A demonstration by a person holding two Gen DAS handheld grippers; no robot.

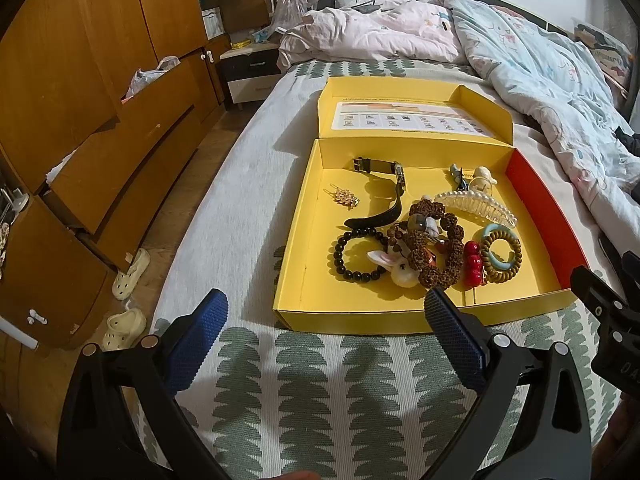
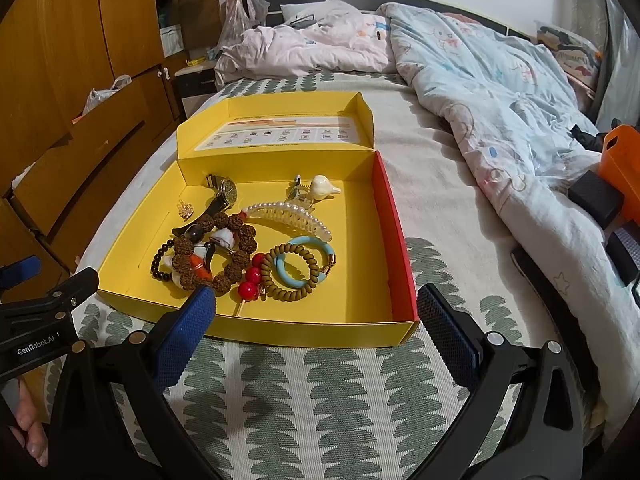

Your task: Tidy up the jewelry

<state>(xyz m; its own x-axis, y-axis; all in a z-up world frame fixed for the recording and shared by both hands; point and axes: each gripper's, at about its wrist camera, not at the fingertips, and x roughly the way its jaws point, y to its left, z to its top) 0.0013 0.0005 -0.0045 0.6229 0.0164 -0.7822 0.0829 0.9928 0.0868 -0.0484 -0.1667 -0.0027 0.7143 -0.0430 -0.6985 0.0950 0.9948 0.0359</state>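
An open yellow box [image 1: 312, 264] [image 2: 360, 280] lies on the bed with its lid folded back. It holds a black-strap watch [image 1: 384, 188] [image 2: 225, 195], a gold hair clip [image 1: 345, 198], a black bead bracelet [image 1: 352, 256], a brown seed-bead bracelet [image 1: 436, 240] [image 2: 232, 252], a white rabbit charm [image 1: 394, 268], red beads [image 1: 473, 262] [image 2: 251, 276], a coiled hair tie [image 1: 502, 256] [image 2: 292, 272], a pearl claw clip [image 1: 476, 204] [image 2: 292, 216] and a white figure clip [image 1: 482, 180] [image 2: 322, 190]. My left gripper [image 1: 326, 306] and right gripper [image 2: 316, 300] are open and empty, just before the box's near wall.
A patterned bedspread [image 1: 320, 392] covers the near bed. Crumpled quilts [image 2: 500, 92] lie behind and right of the box. Wooden drawers [image 1: 100, 140] and slippers [image 1: 128, 276] are on the left. An orange object [image 2: 620, 160] sits at the far right.
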